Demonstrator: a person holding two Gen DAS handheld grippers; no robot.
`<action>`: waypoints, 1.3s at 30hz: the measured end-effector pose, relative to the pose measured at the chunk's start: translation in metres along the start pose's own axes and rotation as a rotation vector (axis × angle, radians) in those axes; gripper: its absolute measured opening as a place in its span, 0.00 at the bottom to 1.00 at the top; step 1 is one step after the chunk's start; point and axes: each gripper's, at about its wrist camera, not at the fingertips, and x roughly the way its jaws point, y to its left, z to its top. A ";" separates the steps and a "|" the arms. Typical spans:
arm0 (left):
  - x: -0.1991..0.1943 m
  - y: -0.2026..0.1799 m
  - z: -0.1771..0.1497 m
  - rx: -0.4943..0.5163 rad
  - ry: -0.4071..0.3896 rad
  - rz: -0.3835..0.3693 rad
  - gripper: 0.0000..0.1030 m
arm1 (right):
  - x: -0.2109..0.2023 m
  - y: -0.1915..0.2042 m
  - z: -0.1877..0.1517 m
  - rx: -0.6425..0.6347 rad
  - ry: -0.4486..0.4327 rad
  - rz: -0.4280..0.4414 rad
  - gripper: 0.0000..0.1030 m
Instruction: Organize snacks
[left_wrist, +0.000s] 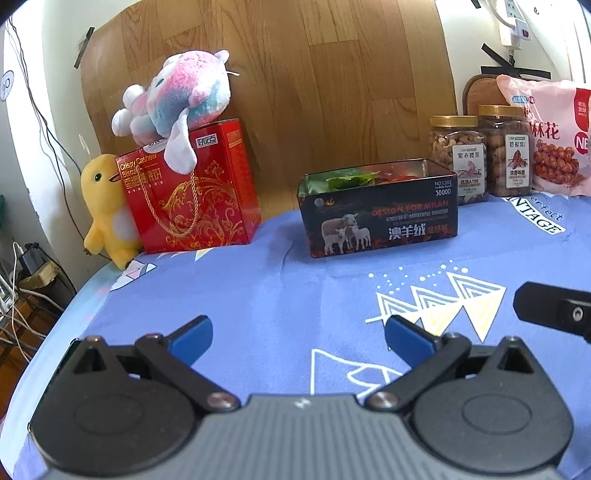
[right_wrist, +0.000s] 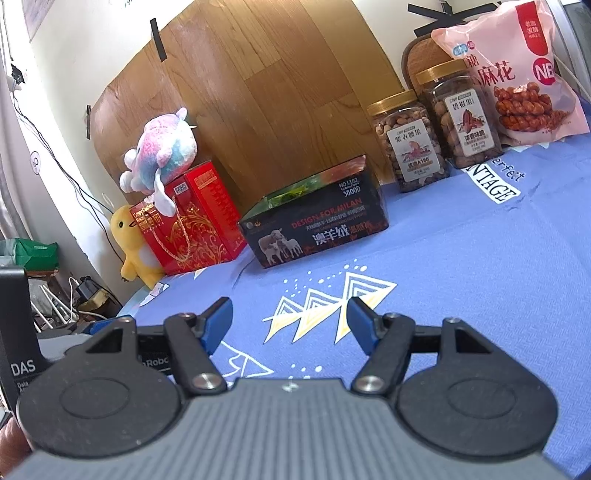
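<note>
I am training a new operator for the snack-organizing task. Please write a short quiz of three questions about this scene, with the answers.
1. True or false: the pink and blue plush toy lies on top of the red cardboard gift box.
2. Which is nearest to the pink plastic snack bag? A: yellow plush duck; B: clear plastic nut jar with gold lid; C: black open tin box with sheep picture.
3. Fill in: the left claw and the right claw are both ____ above the blue patterned tablecloth.

Key: 1 true; 2 B; 3 open.
</note>
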 end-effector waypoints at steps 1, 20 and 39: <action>0.000 0.000 -0.001 -0.001 0.002 -0.001 1.00 | 0.000 0.000 0.000 -0.001 0.000 0.000 0.68; 0.012 0.001 -0.005 0.000 0.080 -0.008 1.00 | 0.003 -0.001 -0.001 -0.001 0.008 0.001 0.69; 0.013 0.000 -0.006 0.009 0.082 -0.002 1.00 | 0.004 -0.002 -0.001 -0.002 0.010 0.004 0.69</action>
